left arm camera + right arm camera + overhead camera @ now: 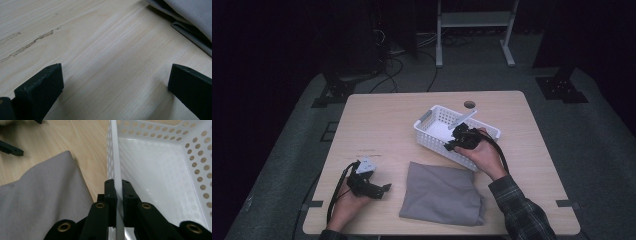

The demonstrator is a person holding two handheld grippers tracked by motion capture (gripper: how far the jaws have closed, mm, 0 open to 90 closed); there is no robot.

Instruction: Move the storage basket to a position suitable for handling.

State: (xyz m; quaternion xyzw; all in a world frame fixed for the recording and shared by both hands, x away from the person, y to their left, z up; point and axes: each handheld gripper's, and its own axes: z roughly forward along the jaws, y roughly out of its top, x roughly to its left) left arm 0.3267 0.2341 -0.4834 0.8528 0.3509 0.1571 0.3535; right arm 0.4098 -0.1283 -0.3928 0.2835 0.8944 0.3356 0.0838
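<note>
The right claw (pixel 118 187) reaches from the right hand (pixel 482 152) and is clamped on the near wall of the 1 white basket (pixel 432 132), which sits mid-surface (pixel 377 120). The left claw (pixel 112 82) rests low with jaws wide apart, gripping nothing. 1 grey cloth (pixel 439 192) lies just beside the basket, its edges cut off in both gripper views.

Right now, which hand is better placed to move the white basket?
Right. The right gripper is already clamped on the white basket rim, beside the grey cloth. The left gripper rests open over bare table.
</note>
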